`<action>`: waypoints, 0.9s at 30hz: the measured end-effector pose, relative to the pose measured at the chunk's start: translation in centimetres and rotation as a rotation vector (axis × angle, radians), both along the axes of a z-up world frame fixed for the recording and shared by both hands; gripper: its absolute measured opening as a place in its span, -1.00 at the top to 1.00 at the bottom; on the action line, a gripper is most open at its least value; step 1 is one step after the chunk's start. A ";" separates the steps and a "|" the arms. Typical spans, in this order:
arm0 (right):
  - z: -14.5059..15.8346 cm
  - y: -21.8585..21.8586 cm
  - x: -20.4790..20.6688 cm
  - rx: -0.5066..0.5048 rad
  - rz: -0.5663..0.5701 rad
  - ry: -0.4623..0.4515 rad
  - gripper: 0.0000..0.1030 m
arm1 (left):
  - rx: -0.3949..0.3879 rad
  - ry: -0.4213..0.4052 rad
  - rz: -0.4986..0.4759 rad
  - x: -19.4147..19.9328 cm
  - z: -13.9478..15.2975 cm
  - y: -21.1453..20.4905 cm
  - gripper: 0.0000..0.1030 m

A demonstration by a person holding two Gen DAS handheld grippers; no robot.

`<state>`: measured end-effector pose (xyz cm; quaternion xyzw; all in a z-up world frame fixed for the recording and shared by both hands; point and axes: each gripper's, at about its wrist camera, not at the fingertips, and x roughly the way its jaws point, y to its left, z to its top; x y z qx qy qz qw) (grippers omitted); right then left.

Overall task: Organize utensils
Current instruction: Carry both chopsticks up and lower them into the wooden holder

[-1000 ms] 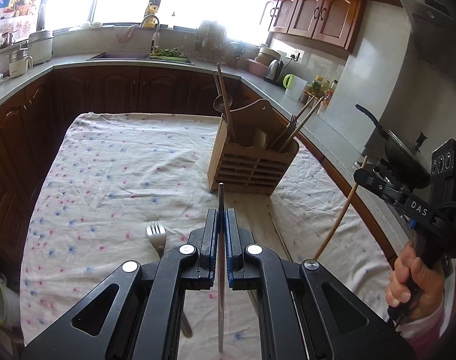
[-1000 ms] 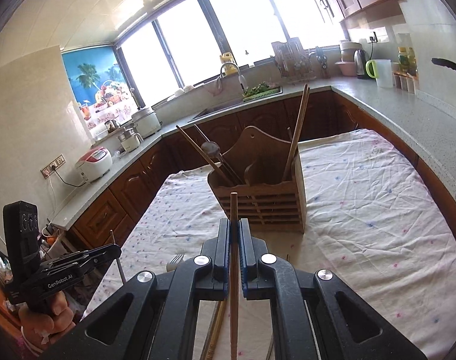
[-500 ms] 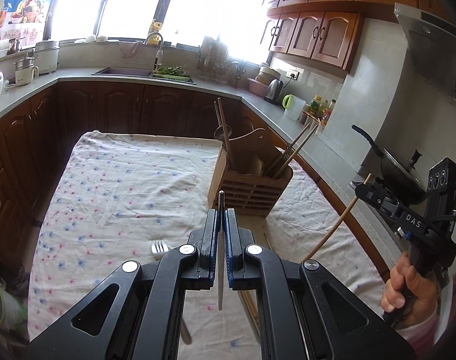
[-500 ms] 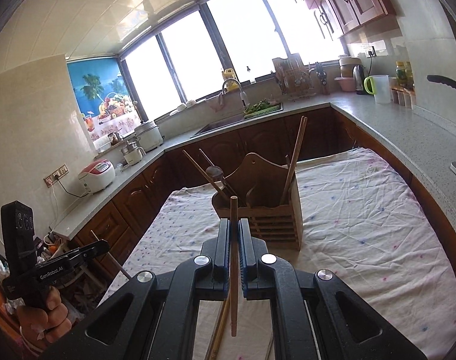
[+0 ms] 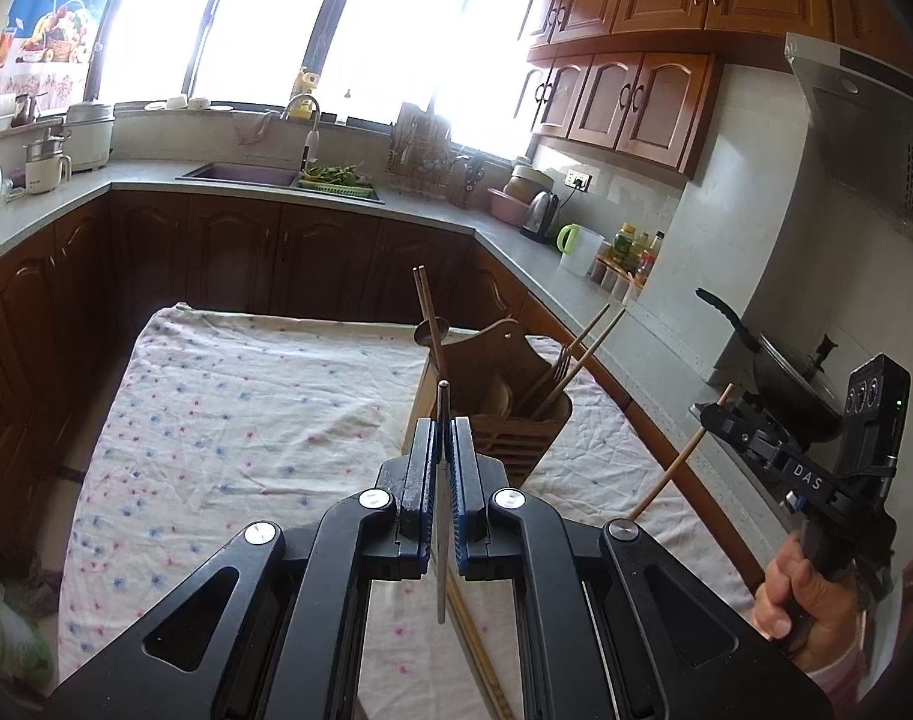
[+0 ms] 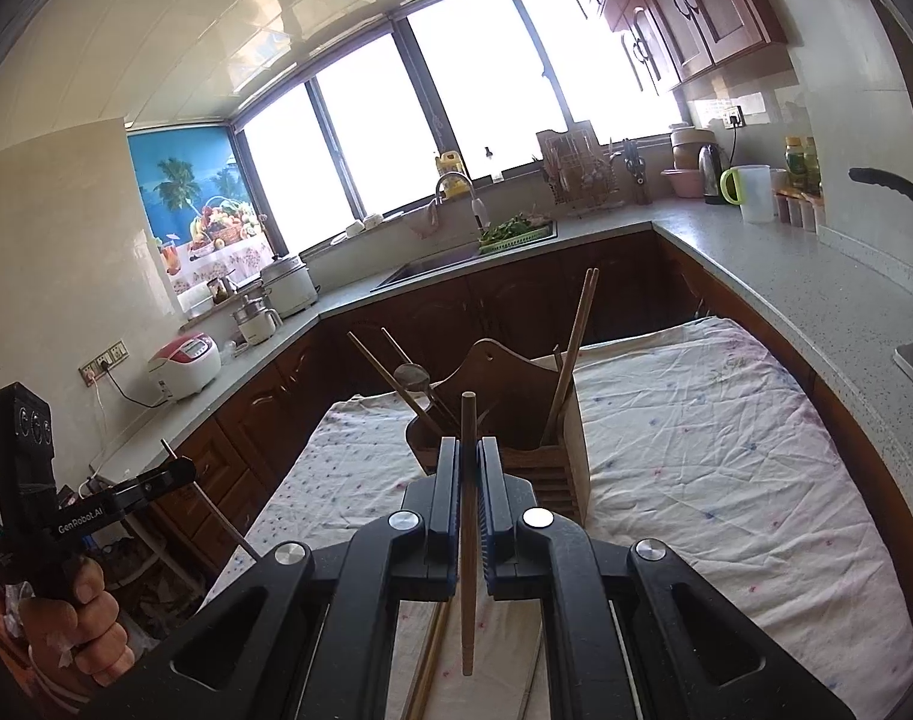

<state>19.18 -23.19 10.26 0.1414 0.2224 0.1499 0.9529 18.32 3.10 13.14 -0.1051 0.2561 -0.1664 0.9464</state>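
A slatted wooden utensil holder (image 5: 516,438) stands on the flowered cloth, with chopsticks, a fork and a spoon sticking out of it. My left gripper (image 5: 442,427) is shut on a thin metal chopstick (image 5: 442,570), held upright in the air just short of the holder. My right gripper (image 6: 469,445) is shut on a wooden chopstick (image 6: 467,588), also lifted and facing the holder (image 6: 561,456). Each gripper shows in the other's view: the right gripper (image 5: 709,417) at the right with its wooden chopstick (image 5: 675,468), the left gripper (image 6: 180,469) at the left with its metal chopstick (image 6: 222,519).
Loose wooden chopsticks (image 5: 477,642) lie on the cloth below the grippers, also seen as chopsticks (image 6: 429,666) in the right wrist view. The cloth-covered table (image 5: 246,420) sits inside a U of counters (image 6: 816,276). A black wok (image 5: 786,384) stands on the stove at right.
Both grippers have risen with their chopsticks, so the holder sits lower in each view. The fork on the cloth has slipped out of sight behind the left gripper.
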 end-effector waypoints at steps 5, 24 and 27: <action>2.0 -0.5 1.5 -0.012 -0.017 -0.043 0.89 | 0.000 -0.051 -0.002 1.7 2.3 -0.7 0.93; 6.9 -2.7 10.4 -0.011 -0.138 -0.172 0.89 | -0.078 -0.132 0.107 13.0 6.6 -1.8 0.93; 5.6 -2.5 11.2 -0.028 -0.144 -0.159 0.89 | -0.098 -0.114 0.114 14.1 5.0 -2.0 0.93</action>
